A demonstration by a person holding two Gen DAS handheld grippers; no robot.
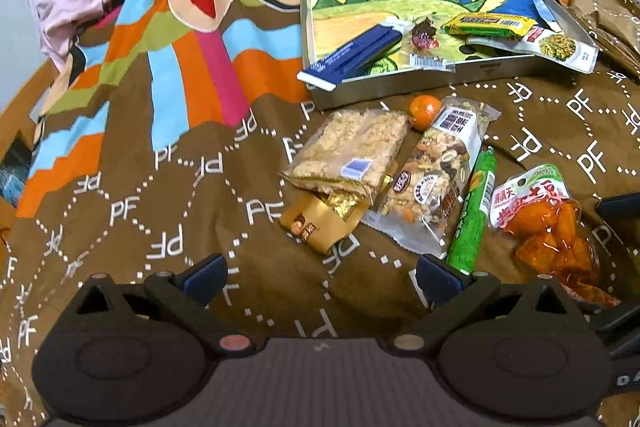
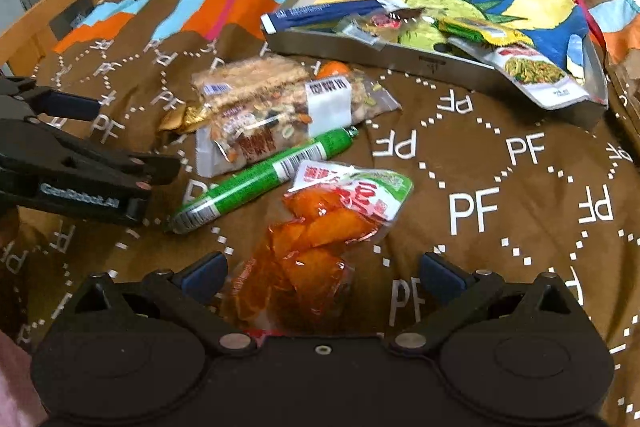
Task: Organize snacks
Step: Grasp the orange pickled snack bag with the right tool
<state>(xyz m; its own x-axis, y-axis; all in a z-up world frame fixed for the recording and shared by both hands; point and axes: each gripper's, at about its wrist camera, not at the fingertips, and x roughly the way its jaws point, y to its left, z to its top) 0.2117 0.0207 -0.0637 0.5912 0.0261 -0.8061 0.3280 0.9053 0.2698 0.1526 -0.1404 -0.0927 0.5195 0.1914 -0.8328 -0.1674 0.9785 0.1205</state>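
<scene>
Both sets of fingers stand wide apart with nothing gripped. The left gripper (image 1: 320, 277) hovers over bare brown "PF"-printed cloth (image 1: 140, 227), its right finger (image 1: 438, 277) just beside the lower end of the green foil-wrapped sausage stick (image 1: 472, 211). The right gripper (image 2: 320, 277) hangs over the clear pouch of orange pickled chunks (image 2: 320, 243), whose lower end lies between the fingers, unpressed. Loose on the cloth beyond sit the see-through mixed-nut bar wrapper (image 2: 280, 123), the pale flaky cake packet (image 1: 352, 147) overlapping a gold wrapper (image 1: 324, 223), and a small orange fruit (image 1: 425, 109). The shallow grey metal tray (image 1: 400, 91) (already partly filled) holds a dark blue flat pack (image 1: 352, 57) jutting over its rim, a yellow-green bar (image 1: 488, 23) and a white noodle-picture sachet (image 1: 560, 47).
</scene>
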